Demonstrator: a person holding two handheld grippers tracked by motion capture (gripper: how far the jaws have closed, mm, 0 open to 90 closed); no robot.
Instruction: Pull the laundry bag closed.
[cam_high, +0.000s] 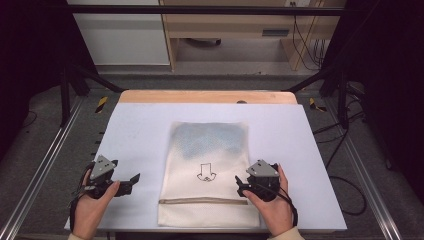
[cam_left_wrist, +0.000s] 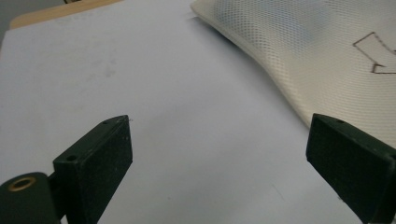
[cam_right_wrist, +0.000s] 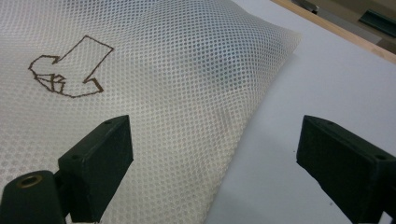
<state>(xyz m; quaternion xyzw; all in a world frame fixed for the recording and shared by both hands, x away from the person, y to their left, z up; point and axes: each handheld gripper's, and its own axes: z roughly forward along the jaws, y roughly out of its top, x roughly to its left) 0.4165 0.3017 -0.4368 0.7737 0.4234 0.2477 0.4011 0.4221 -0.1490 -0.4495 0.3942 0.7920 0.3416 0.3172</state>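
A cream mesh laundry bag (cam_high: 207, 172) lies flat in the middle of the white table (cam_high: 140, 125), zipper (cam_high: 202, 201) near the front edge, a drawn arrow mark (cam_high: 204, 173) at its centre, something bluish inside its far half. My left gripper (cam_high: 134, 181) rests left of the bag, open, nothing between its jaws; the bag's edge (cam_left_wrist: 299, 56) shows ahead of it on the right. My right gripper (cam_high: 239, 183) sits at the bag's right edge, open, one jaw over the mesh (cam_right_wrist: 187, 79), the other over bare table.
A wooden strip (cam_high: 207, 96) runs along the table's far edge. Metal frame rails (cam_high: 45, 160) flank both sides. Cables (cam_high: 345, 185) lie on the floor at the right, and a cabinet (cam_high: 235, 25) stands beyond the table.
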